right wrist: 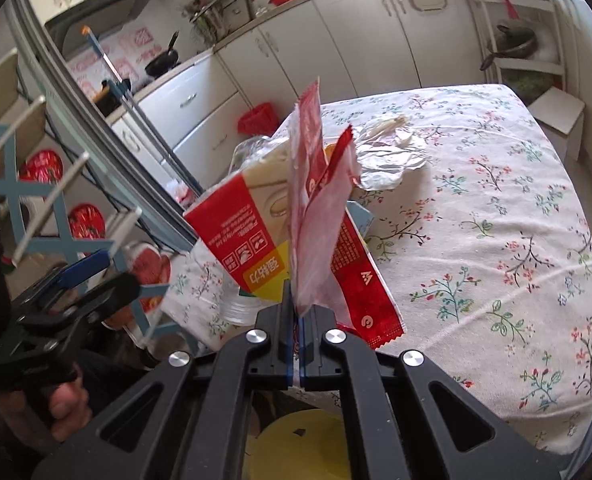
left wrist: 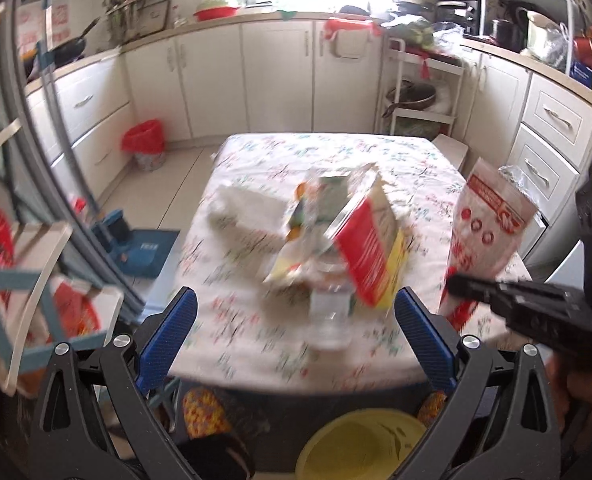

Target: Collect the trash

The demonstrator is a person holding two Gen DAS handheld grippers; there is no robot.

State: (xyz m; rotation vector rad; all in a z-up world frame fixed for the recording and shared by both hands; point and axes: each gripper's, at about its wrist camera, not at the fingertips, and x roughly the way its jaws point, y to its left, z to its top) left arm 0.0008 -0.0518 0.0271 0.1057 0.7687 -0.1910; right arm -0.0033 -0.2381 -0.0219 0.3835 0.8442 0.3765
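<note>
My right gripper is shut on a red-and-white plastic wrapper and holds it upright above the table's near edge; the wrapper also shows in the left wrist view. My left gripper is open and empty, above the near edge of the floral tablecloth. Ahead of it lies a pile of trash: a red-and-yellow carton, a clear plastic bottle and a white tissue pack. The carton and a crumpled clear bag show in the right wrist view.
A yellow bin stands below the table's near edge; it also shows in the right wrist view. A red-lined waste bin stands on the floor by the cabinets. A blue-and-white chair is at the left. White cabinets line the far walls.
</note>
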